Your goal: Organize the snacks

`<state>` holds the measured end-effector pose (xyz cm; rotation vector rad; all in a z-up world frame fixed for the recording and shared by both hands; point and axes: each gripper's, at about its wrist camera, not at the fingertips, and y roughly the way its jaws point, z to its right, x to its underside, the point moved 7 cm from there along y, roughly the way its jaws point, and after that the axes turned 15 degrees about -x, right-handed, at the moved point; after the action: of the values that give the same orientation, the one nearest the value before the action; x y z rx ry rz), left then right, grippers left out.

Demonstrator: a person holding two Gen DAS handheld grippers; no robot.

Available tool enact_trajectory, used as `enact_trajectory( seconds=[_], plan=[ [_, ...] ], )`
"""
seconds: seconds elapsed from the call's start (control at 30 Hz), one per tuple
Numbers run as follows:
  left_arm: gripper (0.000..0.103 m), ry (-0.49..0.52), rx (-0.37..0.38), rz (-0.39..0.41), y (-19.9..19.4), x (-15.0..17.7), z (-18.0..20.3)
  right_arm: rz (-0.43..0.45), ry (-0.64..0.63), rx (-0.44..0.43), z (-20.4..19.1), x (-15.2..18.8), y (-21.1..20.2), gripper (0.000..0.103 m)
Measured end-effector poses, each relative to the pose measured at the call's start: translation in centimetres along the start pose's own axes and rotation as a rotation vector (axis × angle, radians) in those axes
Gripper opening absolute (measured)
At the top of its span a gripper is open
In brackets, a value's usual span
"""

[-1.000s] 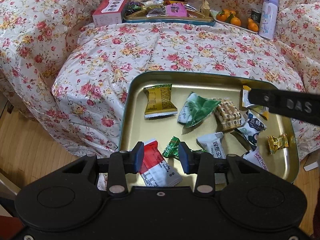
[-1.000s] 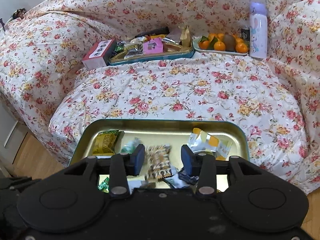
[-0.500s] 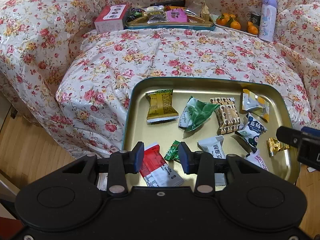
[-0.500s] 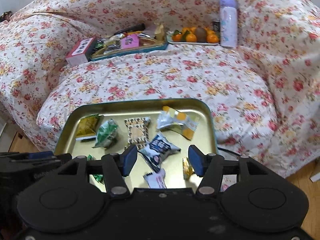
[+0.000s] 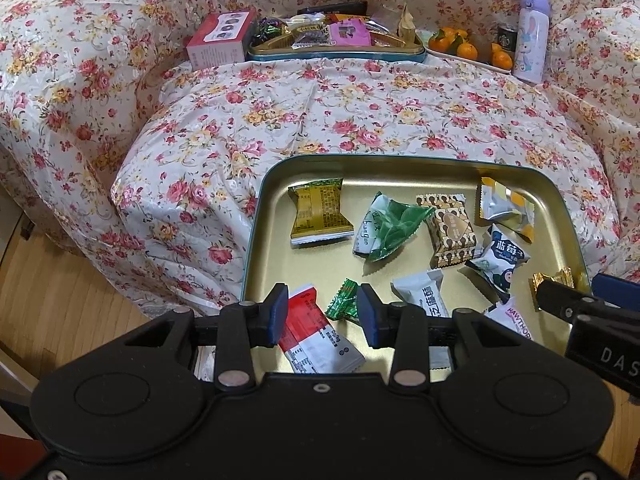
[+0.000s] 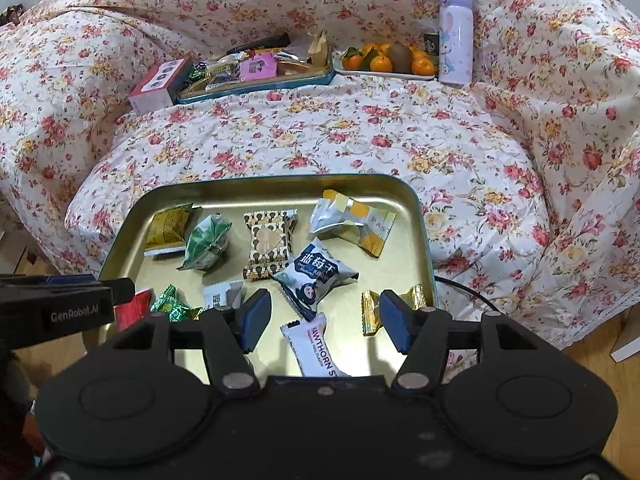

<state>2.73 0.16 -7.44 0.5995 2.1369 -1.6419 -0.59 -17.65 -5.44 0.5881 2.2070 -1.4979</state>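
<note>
The gold tray (image 6: 420,216) of wrapped snacks sits at the near edge of the floral-covered sofa (image 6: 360,140). The left gripper (image 5: 322,312) hovers with jaws apart over a red packet (image 5: 312,328) and green candy (image 5: 343,306), gripping nothing. The right gripper (image 6: 325,320) is opening above a white hawthorn bar (image 6: 314,346), its pads clear of it.

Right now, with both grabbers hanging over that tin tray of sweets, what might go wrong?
The gold tray sits near the front edge of the soft flowered cover, so a hard push might tip it. The right gripper, its jaws opening, hovers over the hawthorn packet with the blueberry packet close by; it might catch both. The left gripper is close, so the two might bump.
</note>
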Motion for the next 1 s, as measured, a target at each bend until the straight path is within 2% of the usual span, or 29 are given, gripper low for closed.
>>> enact_trajectory(
  seconds=[1.0],
  plan=[
    [0.048,0.004,0.003,-0.017,0.15,0.16,0.29,-0.019,0.016,-0.009,0.13,0.24,0.57,0.064]
  ],
)
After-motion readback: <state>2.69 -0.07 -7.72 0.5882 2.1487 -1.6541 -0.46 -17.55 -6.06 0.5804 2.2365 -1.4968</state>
